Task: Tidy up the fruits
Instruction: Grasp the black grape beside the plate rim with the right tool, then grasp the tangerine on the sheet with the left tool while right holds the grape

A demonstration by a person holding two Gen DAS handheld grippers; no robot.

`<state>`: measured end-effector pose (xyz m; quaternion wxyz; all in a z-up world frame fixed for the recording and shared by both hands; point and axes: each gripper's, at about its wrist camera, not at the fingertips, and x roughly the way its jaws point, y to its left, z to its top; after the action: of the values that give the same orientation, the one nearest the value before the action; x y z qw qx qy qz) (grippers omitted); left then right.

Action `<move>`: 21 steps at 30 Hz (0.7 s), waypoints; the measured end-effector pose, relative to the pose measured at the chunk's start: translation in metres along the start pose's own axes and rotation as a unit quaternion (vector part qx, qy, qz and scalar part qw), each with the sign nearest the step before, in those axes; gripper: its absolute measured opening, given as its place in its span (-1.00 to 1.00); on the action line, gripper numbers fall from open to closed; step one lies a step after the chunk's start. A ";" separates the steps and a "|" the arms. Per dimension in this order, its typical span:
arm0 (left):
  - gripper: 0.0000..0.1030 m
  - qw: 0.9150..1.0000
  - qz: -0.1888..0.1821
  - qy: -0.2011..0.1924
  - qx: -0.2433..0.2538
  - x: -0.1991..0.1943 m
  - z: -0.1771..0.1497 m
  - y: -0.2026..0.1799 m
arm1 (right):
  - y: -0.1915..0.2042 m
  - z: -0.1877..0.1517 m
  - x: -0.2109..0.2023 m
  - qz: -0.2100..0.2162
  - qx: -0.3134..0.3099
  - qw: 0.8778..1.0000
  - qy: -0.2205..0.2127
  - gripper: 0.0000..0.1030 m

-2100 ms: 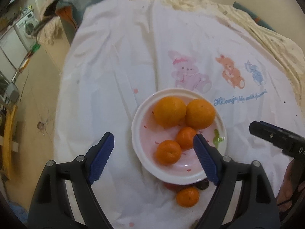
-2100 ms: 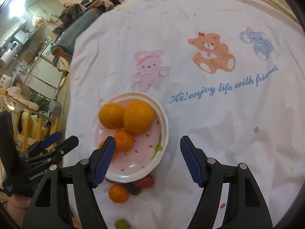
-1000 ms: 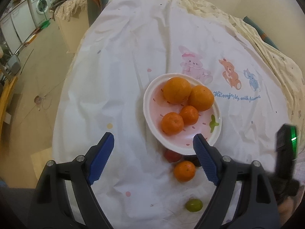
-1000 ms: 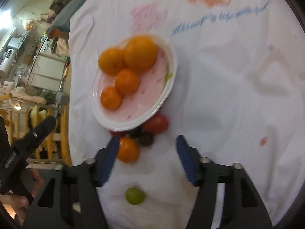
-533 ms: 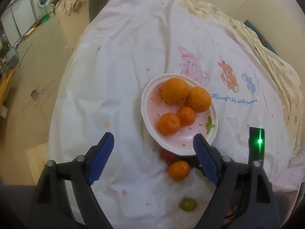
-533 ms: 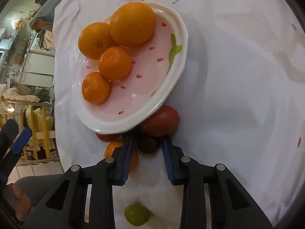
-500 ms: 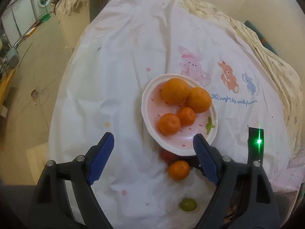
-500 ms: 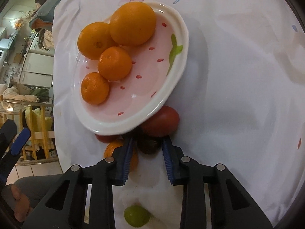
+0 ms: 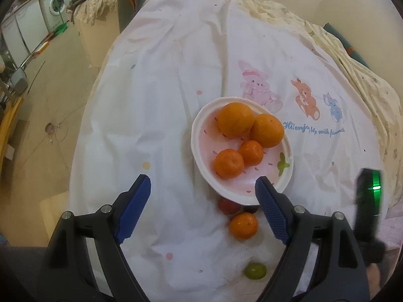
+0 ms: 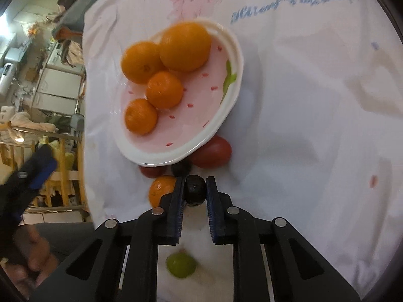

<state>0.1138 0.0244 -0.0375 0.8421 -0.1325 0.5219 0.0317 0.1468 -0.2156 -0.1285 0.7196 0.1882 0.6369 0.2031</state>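
A white plate (image 10: 201, 138) with pink inside holds two oranges and two mandarins (image 10: 165, 89). My right gripper (image 10: 194, 188) hangs just in front of the plate's near rim, its jaws closing, both pads pressed on a small dark round fruit (image 10: 194, 193). Against the rim lie a red fruit (image 10: 214, 152), a smaller red one (image 10: 151, 171), another dark fruit (image 10: 180, 167) and a loose mandarin (image 10: 160, 191). A green grape (image 10: 180, 264) lies nearer me. My left gripper (image 9: 202, 180) hovers open and empty above the cloth, near the plate (image 9: 195, 136).
A white cloth (image 9: 156, 95) with printed cartoon animals and blue lettering covers the surface. Its left edge drops to the floor (image 9: 37, 105), with a washing machine (image 9: 58, 2) beyond. A wooden rack (image 10: 65, 176) stands left in the right wrist view.
My right gripper's jaws have come together on the small dark fruit and drawn back a little from the plate's rim. The left gripper has kept still and open.
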 end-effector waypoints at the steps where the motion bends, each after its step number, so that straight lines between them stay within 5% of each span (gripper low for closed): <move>1: 0.60 1.000 0.002 0.003 0.001 0.001 -0.001 0.000 | 0.000 0.001 -0.008 0.000 -0.003 1.000 -0.007 -0.66; 11: 0.60 0.998 0.009 0.038 0.039 0.017 -0.011 -0.017 | -0.007 0.005 -0.069 -0.006 -0.022 0.998 -0.063 -0.66; 21: 0.59 0.990 0.007 0.112 0.087 0.056 -0.039 -0.050 | -0.024 0.002 -0.084 0.021 0.002 0.994 -0.107 -0.66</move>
<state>0.1145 -0.0388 -0.0938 0.7867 -0.0574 0.6142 -0.0228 0.1408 -0.2803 -0.0705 0.7789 0.2239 0.5523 0.1956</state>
